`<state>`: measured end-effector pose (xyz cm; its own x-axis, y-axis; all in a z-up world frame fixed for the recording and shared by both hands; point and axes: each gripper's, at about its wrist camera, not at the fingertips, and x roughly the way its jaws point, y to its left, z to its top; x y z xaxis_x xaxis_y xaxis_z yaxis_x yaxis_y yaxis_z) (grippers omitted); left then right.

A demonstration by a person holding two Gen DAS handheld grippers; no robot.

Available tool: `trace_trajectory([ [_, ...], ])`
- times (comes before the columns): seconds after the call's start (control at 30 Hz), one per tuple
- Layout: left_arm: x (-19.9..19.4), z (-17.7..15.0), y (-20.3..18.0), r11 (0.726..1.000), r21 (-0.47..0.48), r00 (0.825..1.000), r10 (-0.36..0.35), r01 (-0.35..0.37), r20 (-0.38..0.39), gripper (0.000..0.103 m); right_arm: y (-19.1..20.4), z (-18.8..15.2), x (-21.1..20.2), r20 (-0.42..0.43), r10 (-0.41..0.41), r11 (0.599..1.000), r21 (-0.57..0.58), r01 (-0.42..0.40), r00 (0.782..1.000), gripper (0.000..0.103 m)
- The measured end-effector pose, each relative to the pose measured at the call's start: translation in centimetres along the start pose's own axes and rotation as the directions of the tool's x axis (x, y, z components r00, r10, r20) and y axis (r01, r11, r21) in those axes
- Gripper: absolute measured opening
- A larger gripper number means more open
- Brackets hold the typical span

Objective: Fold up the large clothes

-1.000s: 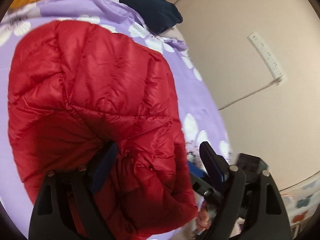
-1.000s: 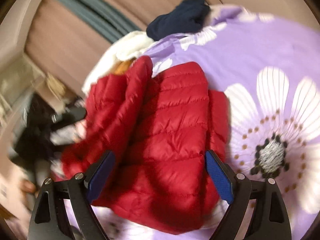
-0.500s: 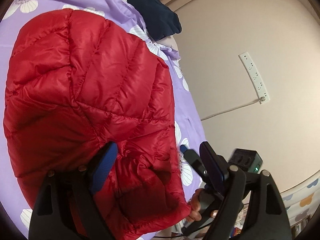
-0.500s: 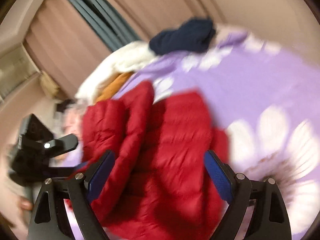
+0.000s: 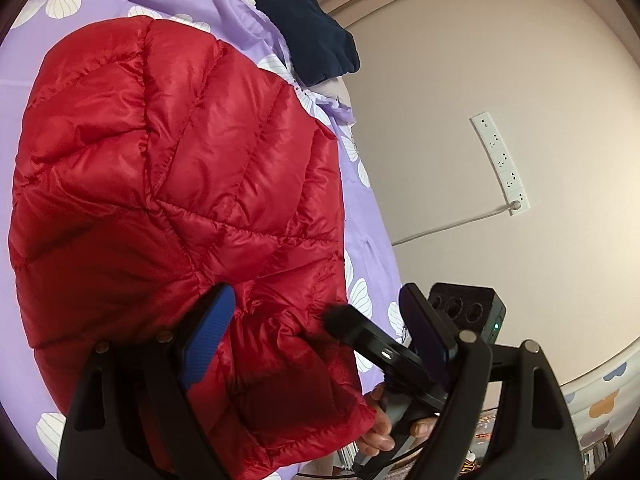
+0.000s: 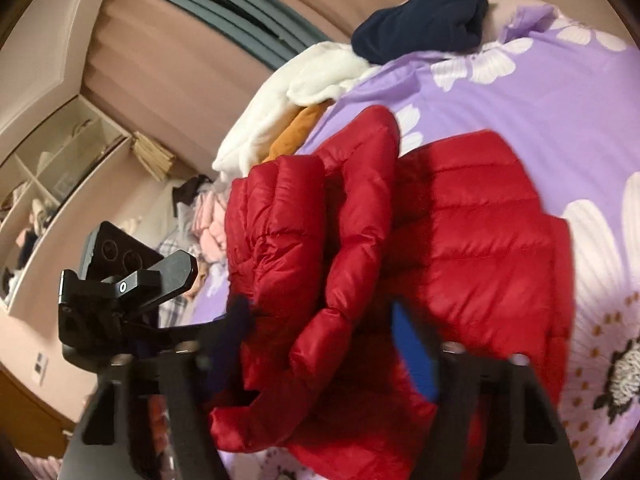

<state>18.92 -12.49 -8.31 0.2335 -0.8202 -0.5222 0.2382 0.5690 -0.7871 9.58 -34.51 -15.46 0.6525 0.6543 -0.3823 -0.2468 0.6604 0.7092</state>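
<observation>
A red quilted puffer jacket (image 5: 168,184) lies partly folded on a purple flowered bedspread (image 5: 360,208); it also shows in the right wrist view (image 6: 460,232), with a sleeve (image 6: 352,248) laid over its body. My left gripper (image 5: 316,328) is open, its jaws wide apart just above the jacket's near edge, holding nothing. My right gripper (image 6: 320,344) is open over the jacket's near hem, blurred by motion. The right gripper appears in the left wrist view (image 5: 400,356), held in a hand. The left gripper shows at the left of the right wrist view (image 6: 132,280).
A navy garment (image 5: 308,24) lies at the bed's far corner, also seen in the right wrist view (image 6: 424,20), next to white (image 6: 304,88) and orange (image 6: 296,132) clothes. A wall with a power strip (image 5: 500,160) borders the bed. Shelves (image 6: 52,184) and a clothes pile (image 6: 204,216) stand beyond.
Both grippers have come lower and closer to the jacket's near edge. The right gripper has swung into the left wrist view beside the hem. The jacket's sleeve now lies further over its body.
</observation>
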Motion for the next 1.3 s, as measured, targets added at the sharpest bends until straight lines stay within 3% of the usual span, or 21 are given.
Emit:
trace_trajectory([
  [0.07,0.1,-0.2,0.0,1.0,0.003,1.0,0.009,-0.009,0.002,0.083,0.3,0.2,0.3,-0.002,-0.007,1.0,-0.023,0.007,1.0,0.044],
  [0.13,0.2,-0.2,-0.1,1.0,0.006,1.0,0.014,-0.014,0.008,0.083,1.2,0.3,0.5,0.008,-0.021,0.998,-0.057,0.021,1.0,0.024],
  [0.2,0.0,-0.3,-0.4,1.0,0.007,1.0,0.012,-0.012,0.012,0.083,1.9,0.0,0.2,0.027,-0.047,0.995,-0.089,0.049,0.999,0.016],
  [0.4,-2.3,-1.0,-2.0,0.999,0.044,0.999,-0.015,0.013,0.036,0.083,1.8,-0.6,-1.3,0.115,-0.06,0.995,-0.068,0.068,0.992,0.012],
  [0.5,-4.4,-1.4,-3.1,0.991,0.119,0.995,0.046,-0.057,0.092,0.083,0.7,-0.9,-2.5,0.159,-0.052,0.998,-0.014,0.055,0.986,0.012],
  [0.6,-5.7,-1.7,-3.7,0.966,0.177,0.974,0.162,-0.189,0.157,0.083,-0.7,-1.5,-3.4,0.184,-0.072,0.997,0.047,0.065,0.98,0.012],
  [0.73,-4.4,-2.3,-3.2,0.894,0.221,0.917,0.352,-0.389,0.188,0.083,-3.1,-2.4,-3.9,0.183,-0.111,0.986,0.144,0.086,0.977,0.012],
  [0.93,-1.7,-3.6,-0.9,0.81,0.285,0.859,0.49,-0.512,0.151,0.083,-5.3,-3.2,-3.4,0.153,-0.146,0.974,0.194,0.115,0.977,0.011],
  [1.17,0.1,-3.5,0.3,0.795,0.305,0.849,0.516,-0.524,0.113,0.085,-5.4,-3.6,-3.3,0.129,-0.177,0.974,0.167,0.154,0.976,0.011],
  [1.3,0.5,-3.6,-0.3,0.785,0.318,0.843,0.525,-0.532,0.115,0.085,-3.7,-3.4,-4.3,0.129,-0.277,0.96,0.083,0.268,0.952,0.012],
])
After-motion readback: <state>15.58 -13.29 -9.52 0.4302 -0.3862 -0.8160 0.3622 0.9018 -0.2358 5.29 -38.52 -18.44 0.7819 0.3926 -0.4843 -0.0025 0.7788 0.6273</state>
